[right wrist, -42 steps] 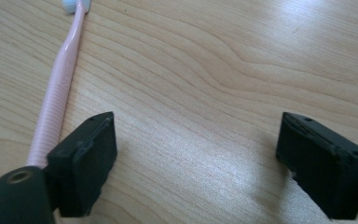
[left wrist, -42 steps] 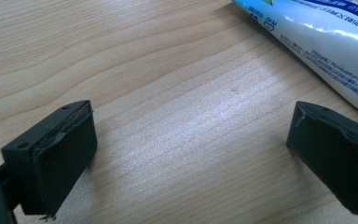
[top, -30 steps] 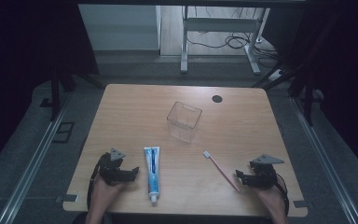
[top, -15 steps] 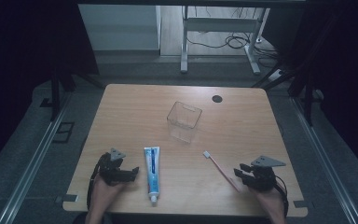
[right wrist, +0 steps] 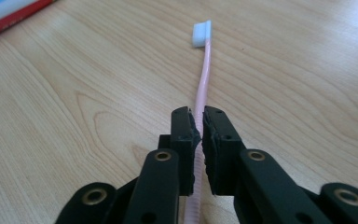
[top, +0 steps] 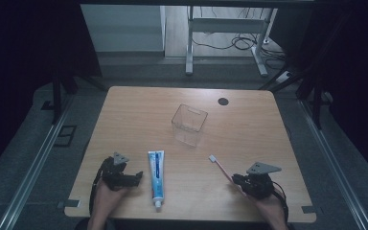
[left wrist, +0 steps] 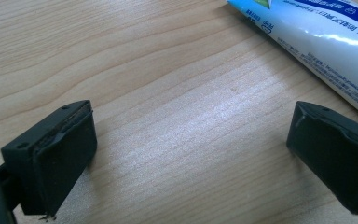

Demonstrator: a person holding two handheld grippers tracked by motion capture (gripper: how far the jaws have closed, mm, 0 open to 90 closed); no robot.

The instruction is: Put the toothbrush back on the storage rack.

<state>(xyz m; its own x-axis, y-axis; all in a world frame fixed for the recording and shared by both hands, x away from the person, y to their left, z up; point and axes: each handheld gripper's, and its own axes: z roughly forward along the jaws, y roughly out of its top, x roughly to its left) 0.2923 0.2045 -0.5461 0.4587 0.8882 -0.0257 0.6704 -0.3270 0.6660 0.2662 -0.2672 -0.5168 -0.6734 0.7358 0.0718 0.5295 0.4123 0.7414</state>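
In the right gripper view, the right gripper (right wrist: 198,122) has just been closing its jaws, and they now pinch the toothbrush (right wrist: 204,74) by its handle, the pads pressed on either side of it. The toothbrush is slim, with a pale pink handle that is ribbed near the jaws and smooth farther out, ending in a small white head. It runs straight out ahead from between the jaws, low over the wooden table (right wrist: 74,93).

In the high view, the toothbrush (top: 219,167) sits at the near right of the table, its head pointing away and to the left.

The left gripper (left wrist: 189,154) rests at the near left with its jaws wide apart over bare wood, holding nothing. Just beside it lies a white and blue toothpaste tube (top: 156,178).

Farther off, mid-table, stands a clear plastic box (top: 189,124).
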